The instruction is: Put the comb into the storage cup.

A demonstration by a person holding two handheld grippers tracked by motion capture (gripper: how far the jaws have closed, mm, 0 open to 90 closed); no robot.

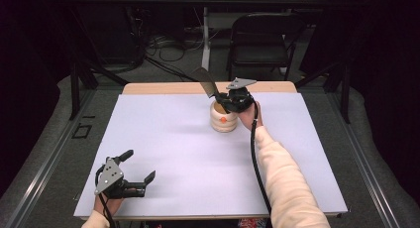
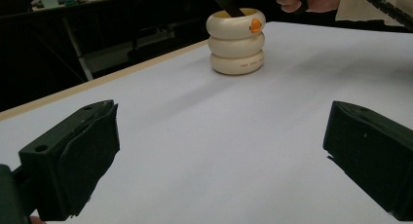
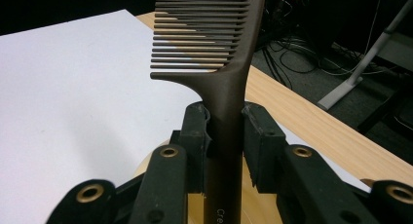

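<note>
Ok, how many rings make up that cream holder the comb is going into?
3, stacked one on another as the cream holder at the table's far middle: the bottom ring on the white sheet, one in the middle, the top ring bearing an orange mark. The comb stands in it.

- The cream, ring-stacked cup-shaped holder (image 1: 224,118) sits on the white-covered tabletop (image 1: 188,153) toward the far edge, a bit right of the middle.
- The dark brown wide-tooth plastic comb (image 3: 214,63) has its handle end down inside the holder; its toothed end sticks up and leans toward the far-left corner.
- The right gripper (image 1: 229,100) is right over the holder's rim, jaws pinched on the comb's handle from both sides.
- The left gripper (image 1: 138,166) is way off near the front-left corner, well apart from the holder, jaws spread wide and pointing across the tabletop.
- Beyond the far edge there's a black folding chair (image 1: 262,39) on the floor, behind the holder and slightly right.
</note>
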